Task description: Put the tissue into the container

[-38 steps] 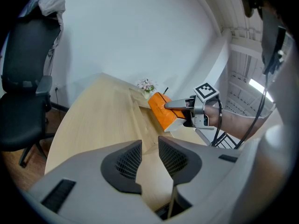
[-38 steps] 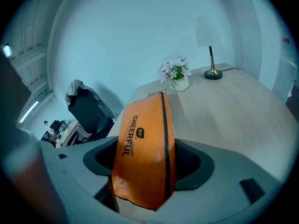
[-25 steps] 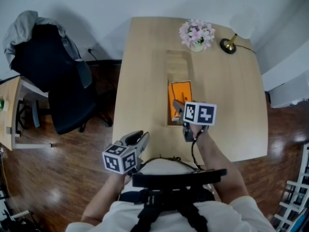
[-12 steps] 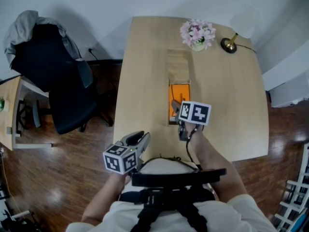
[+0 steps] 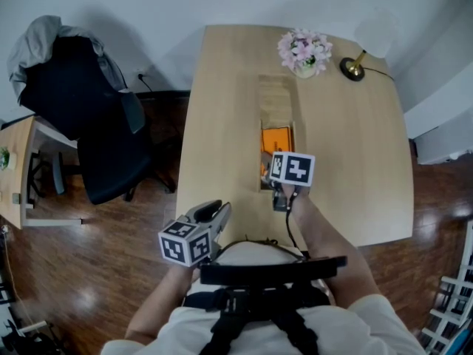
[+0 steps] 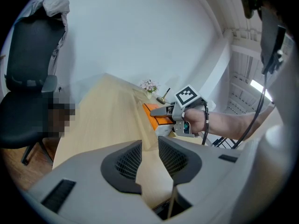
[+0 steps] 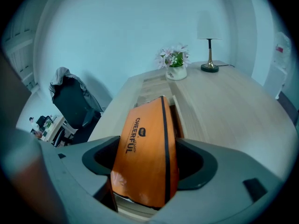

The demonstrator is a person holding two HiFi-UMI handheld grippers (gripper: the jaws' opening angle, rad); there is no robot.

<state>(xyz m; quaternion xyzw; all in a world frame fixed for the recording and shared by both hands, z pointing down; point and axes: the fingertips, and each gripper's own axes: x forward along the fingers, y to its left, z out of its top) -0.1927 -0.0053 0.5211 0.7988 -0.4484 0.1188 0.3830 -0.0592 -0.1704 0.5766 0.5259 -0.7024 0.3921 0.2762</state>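
The orange tissue pack (image 7: 147, 153) stands on edge, lower end tipped into the slot-like container (image 5: 276, 98) sunk in the bench (image 5: 347, 161). The right gripper (image 7: 149, 164) pinches its flat sides, jaws starting to open, probably to drop it in. The left gripper (image 6: 149, 160) waits empty, jaws slightly apart.

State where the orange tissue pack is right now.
In the right gripper view the orange tissue pack stands between the right gripper's opening jaws, at the near end of the wooden container set mid-table, with the flower pot beyond.
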